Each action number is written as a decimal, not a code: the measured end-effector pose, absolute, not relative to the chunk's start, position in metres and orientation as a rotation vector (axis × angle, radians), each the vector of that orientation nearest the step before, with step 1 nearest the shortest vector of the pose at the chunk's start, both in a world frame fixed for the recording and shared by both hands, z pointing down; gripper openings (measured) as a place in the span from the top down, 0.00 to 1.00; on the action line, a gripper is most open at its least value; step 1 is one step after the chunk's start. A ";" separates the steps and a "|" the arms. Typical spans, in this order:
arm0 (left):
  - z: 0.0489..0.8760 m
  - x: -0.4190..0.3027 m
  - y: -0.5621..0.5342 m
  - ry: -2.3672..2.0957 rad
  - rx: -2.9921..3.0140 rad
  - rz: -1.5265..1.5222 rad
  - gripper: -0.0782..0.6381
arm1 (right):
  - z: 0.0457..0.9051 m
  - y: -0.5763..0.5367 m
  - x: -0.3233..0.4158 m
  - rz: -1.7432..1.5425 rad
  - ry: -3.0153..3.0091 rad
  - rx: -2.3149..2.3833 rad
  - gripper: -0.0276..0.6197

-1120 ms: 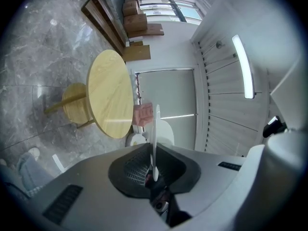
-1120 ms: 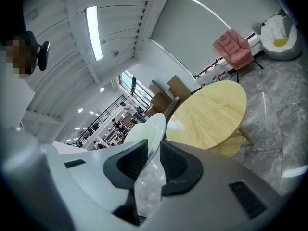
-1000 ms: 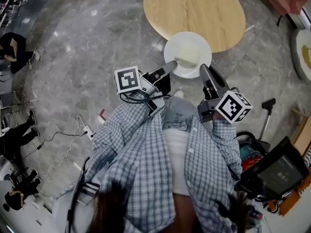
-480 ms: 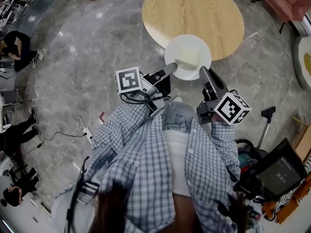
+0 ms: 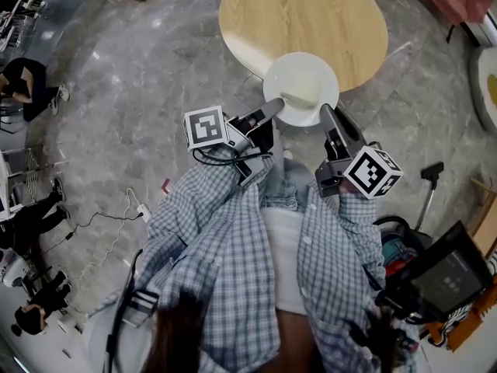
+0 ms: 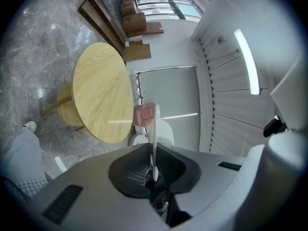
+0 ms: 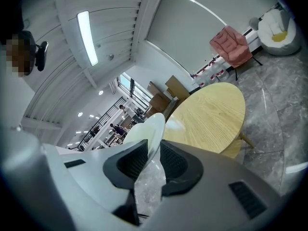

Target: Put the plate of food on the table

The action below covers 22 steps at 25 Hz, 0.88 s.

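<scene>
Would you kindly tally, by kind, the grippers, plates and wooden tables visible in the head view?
Grippers: 2 (left gripper, right gripper)
Plates: 1 (white plate)
Tables: 1 (round wooden table)
Total: 4

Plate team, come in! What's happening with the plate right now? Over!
Both shut on plate rim, left gripper and right gripper. Plate held overlapping near edge of round table. Nothing blocking on tabletop. Over.

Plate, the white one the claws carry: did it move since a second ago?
Yes, a little. In the head view the plate now reaches farther over the near edge of the round wooden table, so it went forward, toward the table.
</scene>
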<state>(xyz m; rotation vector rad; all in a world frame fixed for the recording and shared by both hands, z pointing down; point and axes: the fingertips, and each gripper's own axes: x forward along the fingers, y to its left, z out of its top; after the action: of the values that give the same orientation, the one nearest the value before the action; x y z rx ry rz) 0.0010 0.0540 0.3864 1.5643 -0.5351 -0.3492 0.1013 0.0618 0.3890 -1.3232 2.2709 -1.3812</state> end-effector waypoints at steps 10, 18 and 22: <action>0.399 0.012 0.020 -0.508 1.530 -0.331 0.85 | 0.397 0.030 0.112 -1.394 2.252 -1.379 0.82; 0.403 0.014 -0.004 -0.509 1.536 -0.298 0.85 | 0.402 0.008 0.114 -1.411 2.237 -1.397 0.82; 0.408 0.010 -0.029 -0.525 1.539 -0.260 0.85 | 0.403 -0.017 0.113 -1.420 2.227 -1.407 0.82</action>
<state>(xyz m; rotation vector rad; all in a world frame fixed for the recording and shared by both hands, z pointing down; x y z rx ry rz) 0.0099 -0.0287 0.4084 1.5389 -0.5245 -0.2604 0.1133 -0.0172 0.4033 -1.4075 2.2269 -1.4200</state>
